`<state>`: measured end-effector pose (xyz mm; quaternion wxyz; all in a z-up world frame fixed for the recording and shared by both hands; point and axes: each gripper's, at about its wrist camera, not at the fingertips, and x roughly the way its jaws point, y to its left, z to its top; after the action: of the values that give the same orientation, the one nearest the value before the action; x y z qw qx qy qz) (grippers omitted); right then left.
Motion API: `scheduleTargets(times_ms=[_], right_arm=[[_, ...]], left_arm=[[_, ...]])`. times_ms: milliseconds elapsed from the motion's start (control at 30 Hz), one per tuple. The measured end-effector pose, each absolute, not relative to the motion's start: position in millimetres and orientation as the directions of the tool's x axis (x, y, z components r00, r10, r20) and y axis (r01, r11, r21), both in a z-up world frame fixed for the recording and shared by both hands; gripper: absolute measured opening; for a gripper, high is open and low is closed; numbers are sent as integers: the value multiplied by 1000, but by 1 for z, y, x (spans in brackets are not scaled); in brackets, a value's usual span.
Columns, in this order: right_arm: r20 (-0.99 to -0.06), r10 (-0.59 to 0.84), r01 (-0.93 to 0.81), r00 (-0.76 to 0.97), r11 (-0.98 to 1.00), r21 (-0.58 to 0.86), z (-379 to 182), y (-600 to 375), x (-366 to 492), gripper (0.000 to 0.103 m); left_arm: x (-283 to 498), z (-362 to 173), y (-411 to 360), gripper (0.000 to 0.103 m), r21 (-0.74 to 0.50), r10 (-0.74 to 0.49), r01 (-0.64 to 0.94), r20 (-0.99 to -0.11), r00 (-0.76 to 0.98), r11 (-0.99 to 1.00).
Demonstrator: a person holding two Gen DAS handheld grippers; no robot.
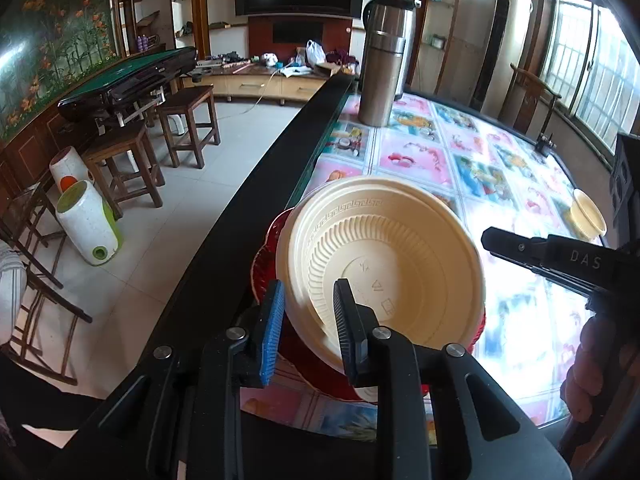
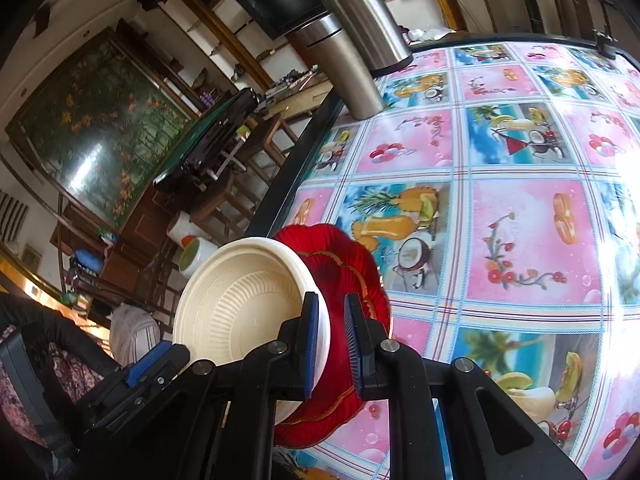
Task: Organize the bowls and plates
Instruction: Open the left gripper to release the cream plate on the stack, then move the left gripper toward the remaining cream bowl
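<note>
Ribbed matt plastic bowl [image 1: 384, 256]

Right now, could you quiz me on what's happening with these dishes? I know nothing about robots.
1. True or false: the cream ribbed plastic bowl lies flat on the fruit-print table.
2. What is beneath it? A) red scalloped plate B) blue tray C) steel lid.
3. How many cream bowls does the left view show?
Key: 1 false, the left gripper holds it tilted, jaws on its rim; 2 A; 3 two, the second bowl far right.
</note>
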<state>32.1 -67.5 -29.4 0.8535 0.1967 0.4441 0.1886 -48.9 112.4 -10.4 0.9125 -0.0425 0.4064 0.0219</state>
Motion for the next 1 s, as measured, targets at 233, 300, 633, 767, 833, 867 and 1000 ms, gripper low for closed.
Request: scheduleTargets(times_ms=[233,300,633,767,833,867,1000], right_arm=[[-671,494,-89,553,836,541,-32,-94,36,19],[-672,494,-82,552,834,546,-34,-97,36,19],[-673,508,-59,538,819,570,-42,-108,33,21],[-664,511,-48,546,810,584,-42,-120,30,22],[-658,516,-42,548,803,594,-43,-128,28,22],[-656,518,-39,549,800,599,-43,-132,27,22],[-647,519,-31,560,793,609,-43,-149,22,22]], left_arm=[[-62,12,127,23,-71,37,-119,-690,722,990],[-63,14,127,23,-71,35,-116,-686,727,991],[-79,37,123,23,-58,67,-132,-622,780,990],[-93,55,113,23,-59,70,-124,-561,825,991],[-99,63,101,23,-43,63,-102,-539,840,994],[-101,64,96,23,-36,59,-92,-534,843,995],[-106,66,64,23,5,25,-27,-530,847,1000]])
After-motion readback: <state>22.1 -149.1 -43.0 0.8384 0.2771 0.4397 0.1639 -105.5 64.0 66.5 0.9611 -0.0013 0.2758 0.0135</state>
